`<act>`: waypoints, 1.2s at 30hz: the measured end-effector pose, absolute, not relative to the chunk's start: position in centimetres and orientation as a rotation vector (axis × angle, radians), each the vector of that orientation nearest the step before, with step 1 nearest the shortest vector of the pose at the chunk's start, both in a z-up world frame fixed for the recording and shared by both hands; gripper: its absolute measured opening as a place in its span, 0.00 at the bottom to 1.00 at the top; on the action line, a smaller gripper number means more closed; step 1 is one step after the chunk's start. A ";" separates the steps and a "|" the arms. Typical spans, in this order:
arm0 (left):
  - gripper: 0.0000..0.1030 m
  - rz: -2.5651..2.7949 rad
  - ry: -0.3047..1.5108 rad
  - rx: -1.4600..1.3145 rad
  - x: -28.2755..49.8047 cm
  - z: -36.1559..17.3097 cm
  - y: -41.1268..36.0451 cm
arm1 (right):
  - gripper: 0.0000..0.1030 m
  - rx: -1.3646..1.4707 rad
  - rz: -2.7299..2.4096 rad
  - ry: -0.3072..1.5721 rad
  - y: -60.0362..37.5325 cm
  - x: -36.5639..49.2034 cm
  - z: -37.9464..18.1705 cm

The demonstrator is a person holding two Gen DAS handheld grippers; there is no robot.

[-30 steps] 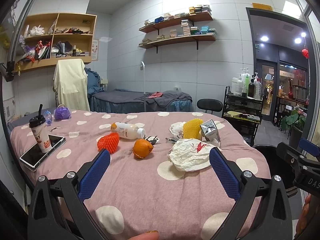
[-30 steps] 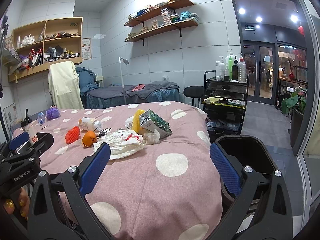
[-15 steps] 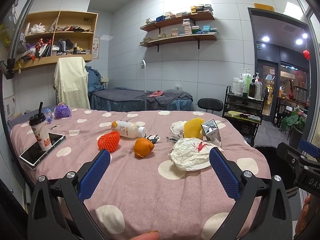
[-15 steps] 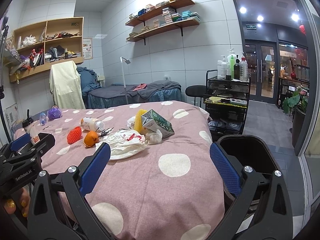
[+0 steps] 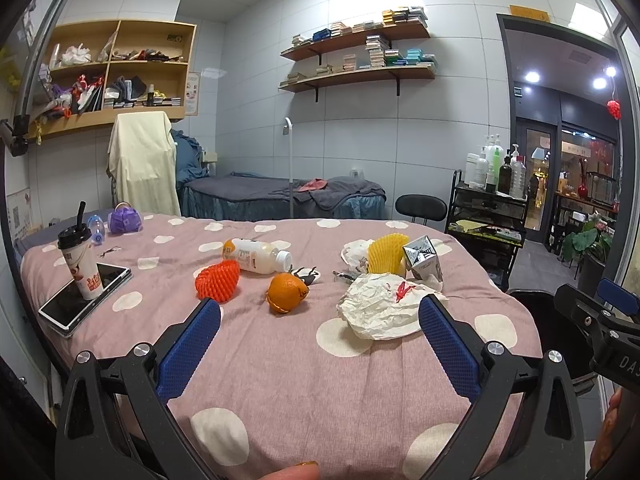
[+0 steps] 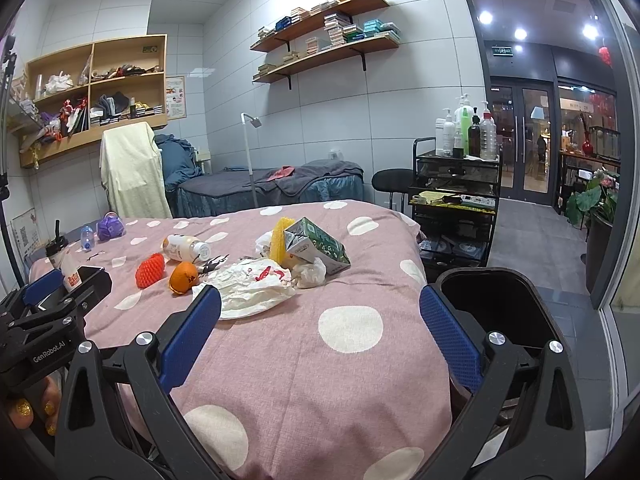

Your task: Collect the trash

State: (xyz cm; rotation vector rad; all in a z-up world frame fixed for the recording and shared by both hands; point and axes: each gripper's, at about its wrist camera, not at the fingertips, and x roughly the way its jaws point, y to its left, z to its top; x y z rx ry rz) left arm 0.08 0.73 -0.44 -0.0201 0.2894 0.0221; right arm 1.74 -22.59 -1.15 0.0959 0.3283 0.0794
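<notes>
While nothing has yet been lifted, the trash lies in a loose band across the middle of the bed (image 5: 304, 364), which is covered in a pink polka-dot sheet. The crumpled white wrapper (image 5: 382, 310) sits nearest the right edge, with a yellow foam net (image 5: 386, 254) and a dented milk carton (image 6: 316, 246) just behind it, the carton touching a small wad of white plastic (image 6: 312, 274). Toward the centre lie an orange peel (image 5: 286, 292), a red foam net (image 5: 218, 280) and a toppled drink bottle (image 5: 256, 260); the bottle touches the red net.

Compared with a second ago, only the viewpoints have crept slightly closer and higher over the near edge; no item has shifted. I judge the task to be at its very start, with the approach under way.

The left gripper (image 5: 320, 344) hovers over the near edge with its blue pads spread wide and nothing between them. The right gripper (image 6: 320, 340) is equally wide apart and empty, poised near the right near corner. A black bin (image 6: 492, 300) stands on the floor just beside the bed's right edge, probably the drop point.

At the left edge a lidded cup (image 5: 80, 256) stands on a tablet (image 5: 84, 300), with a purple pouch (image 5: 126, 220) at the far left corner; these look like belongings, not trash.
</notes>
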 end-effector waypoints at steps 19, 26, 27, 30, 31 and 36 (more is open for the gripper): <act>0.94 0.024 0.292 -0.020 -0.1 -0.7 0.8 | 0.95 0.110 0.090 0.336 -22.7 1.8 -1.6; 0.94 0.026 0.304 -0.030 -0.1 -1.0 1.1 | 0.95 0.109 0.098 0.353 -22.5 2.1 -1.8; 0.94 0.027 0.305 -0.032 -0.1 -1.1 1.1 | 0.95 0.108 0.098 0.354 -22.5 2.1 -1.9; 0.94 0.030 0.308 -0.032 0.0 -1.1 1.2 | 0.95 0.103 0.097 0.352 -22.4 2.1 -1.7; 0.94 0.031 0.308 -0.034 -0.1 -1.2 1.3 | 0.95 0.102 0.097 0.352 -22.3 2.2 -1.7; 0.94 0.031 0.314 -0.034 0.0 -1.1 1.3 | 0.95 0.103 0.106 0.362 -22.3 2.3 -1.7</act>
